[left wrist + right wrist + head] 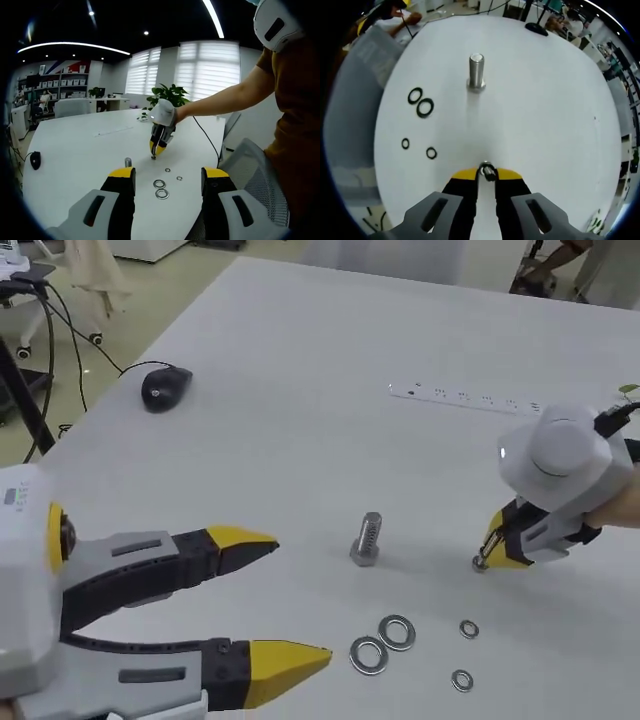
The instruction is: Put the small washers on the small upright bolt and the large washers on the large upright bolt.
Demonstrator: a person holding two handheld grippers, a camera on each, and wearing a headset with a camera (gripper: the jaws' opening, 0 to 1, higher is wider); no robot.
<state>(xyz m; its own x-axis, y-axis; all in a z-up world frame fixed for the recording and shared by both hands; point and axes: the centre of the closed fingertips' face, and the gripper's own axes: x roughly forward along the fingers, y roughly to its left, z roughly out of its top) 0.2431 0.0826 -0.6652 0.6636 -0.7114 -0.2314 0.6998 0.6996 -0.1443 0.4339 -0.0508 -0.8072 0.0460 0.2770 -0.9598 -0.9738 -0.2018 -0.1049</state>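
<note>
At a white worktable (pixel 300 420), the right gripper (pixel 488 558), yellow-tipped and held by a person in a brown shirt, has its jaws pressed in on a small silver bolt (pixel 480 563), whose lower end meets the tabletop. The gripper's own camera shows the bolt's top (pixel 488 172) caught between the two tips of the right gripper (pixel 486 176).

A large silver hex-head bolt (pixel 367 538) stands upright on its head near the table's centre, with the small bolt at its 3 o'clock, near but apart. At the large bolt's 5 o'clock lie two large silver ring washers (pixel 397 632), flat and edge to edge. Two small silver washers (pixel 469 629) lie flat at about 4 o'clock, apart from each other and from the larger pair.

The left gripper (pixel 300 598) hovers at the large bolt's 8 o'clock, its yellow-tipped jaws spread wide and holding nothing. From its own camera, the left gripper (pixel 169 184) frames the large washers (pixel 159 183), with the right gripper (pixel 156 148) beyond them.

Farther up the table, a black computer mouse (pixel 165 387) rests at the large bolt's 10 o'clock and a white power strip (pixel 465 398) at its 1 o'clock, both well apart from the work.
</note>
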